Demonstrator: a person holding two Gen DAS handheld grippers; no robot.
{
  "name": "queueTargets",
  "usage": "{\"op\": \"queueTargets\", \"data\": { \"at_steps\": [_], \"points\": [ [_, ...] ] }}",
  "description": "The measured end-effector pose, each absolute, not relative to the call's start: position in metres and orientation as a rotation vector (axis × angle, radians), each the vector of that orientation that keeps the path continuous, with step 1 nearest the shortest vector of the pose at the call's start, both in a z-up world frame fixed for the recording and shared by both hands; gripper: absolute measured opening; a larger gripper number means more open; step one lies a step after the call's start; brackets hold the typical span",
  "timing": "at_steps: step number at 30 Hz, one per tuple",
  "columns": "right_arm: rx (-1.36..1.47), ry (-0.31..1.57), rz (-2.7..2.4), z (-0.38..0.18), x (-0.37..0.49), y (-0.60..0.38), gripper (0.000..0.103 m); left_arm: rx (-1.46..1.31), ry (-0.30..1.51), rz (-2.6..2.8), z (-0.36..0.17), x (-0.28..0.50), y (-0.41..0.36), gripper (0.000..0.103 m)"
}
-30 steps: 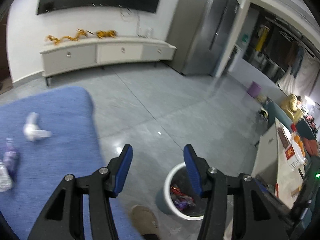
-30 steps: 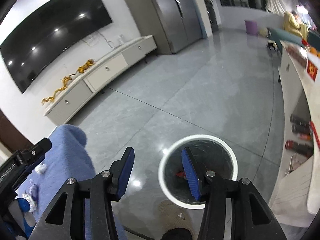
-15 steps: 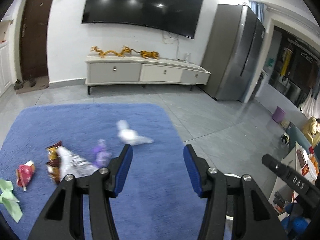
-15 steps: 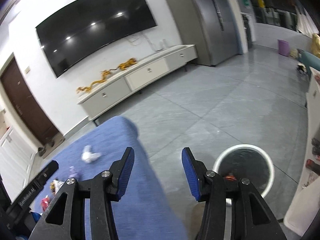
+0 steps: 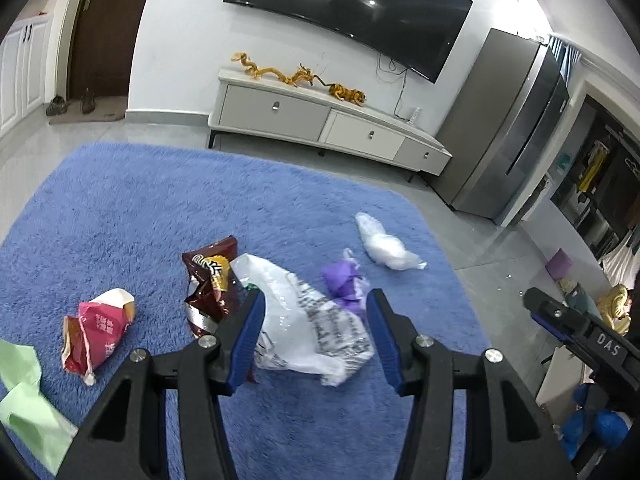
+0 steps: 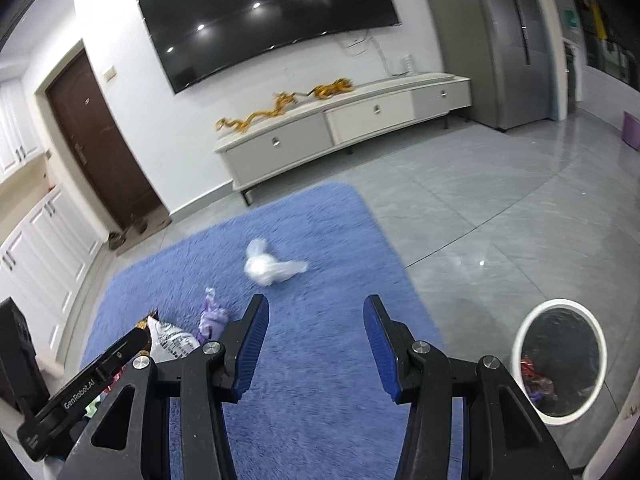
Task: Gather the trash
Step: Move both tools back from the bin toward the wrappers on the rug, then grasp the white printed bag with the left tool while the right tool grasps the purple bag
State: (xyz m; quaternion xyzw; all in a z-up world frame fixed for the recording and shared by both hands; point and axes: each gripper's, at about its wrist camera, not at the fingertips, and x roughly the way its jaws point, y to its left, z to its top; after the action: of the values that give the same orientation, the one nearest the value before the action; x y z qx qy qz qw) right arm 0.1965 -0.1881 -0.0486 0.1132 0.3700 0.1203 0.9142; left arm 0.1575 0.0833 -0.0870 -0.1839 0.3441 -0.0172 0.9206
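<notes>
Two hand-held grippers are in use over a blue rug (image 5: 168, 216) strewn with litter. Left wrist view: the left gripper (image 5: 316, 338) points down at the rug with its blue-padded jaws apart and nothing clamped between them. A white printed plastic bag (image 5: 308, 324) lies on the rug in line with the jaw gap, below the pads and not touched by them. A dark red snack packet (image 5: 210, 280) lies just beside the bag on its left, partly overlapped by it. A pink wrapper (image 5: 98, 328) lies further left, and a pale green paper (image 5: 24, 404) sits at the left edge of the frame. A purple wrapper (image 5: 344, 284) lies beyond the bag, and a crumpled clear bag (image 5: 386, 250) lies well beyond that, near the far right corner of the rug. Part of the right gripper's black body shows at the right edge. Right wrist view: the right gripper (image 6: 314, 344) also points down with its jaws apart and empty, above bare rug. The clear bag appears ahead of the jaws, blurred. The purple wrapper and the printed bag lie to the left, near the left gripper's black body. A white-rimmed trash bin (image 6: 560, 360) stands on the grey tile floor (image 6: 500, 216) to the right of the rug, with some coloured wrappers (image 6: 536, 376) inside it.
</notes>
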Motion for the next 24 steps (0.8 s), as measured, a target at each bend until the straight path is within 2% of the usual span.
{"op": "queueTargets", "data": {
  "at_steps": [19, 24],
  "points": [
    [0.162, 0.863, 0.525, -0.09, 0.249, -0.105, 0.047, -0.255, 0.829, -0.081, -0.136, 0.189, 0.064, 0.05],
    [0.158, 0.904, 0.565, -0.102, 0.257, -0.09, 0.046, -0.336, 0.839, -0.115, -0.141, 0.192, 0.076, 0.043]
  ]
}}
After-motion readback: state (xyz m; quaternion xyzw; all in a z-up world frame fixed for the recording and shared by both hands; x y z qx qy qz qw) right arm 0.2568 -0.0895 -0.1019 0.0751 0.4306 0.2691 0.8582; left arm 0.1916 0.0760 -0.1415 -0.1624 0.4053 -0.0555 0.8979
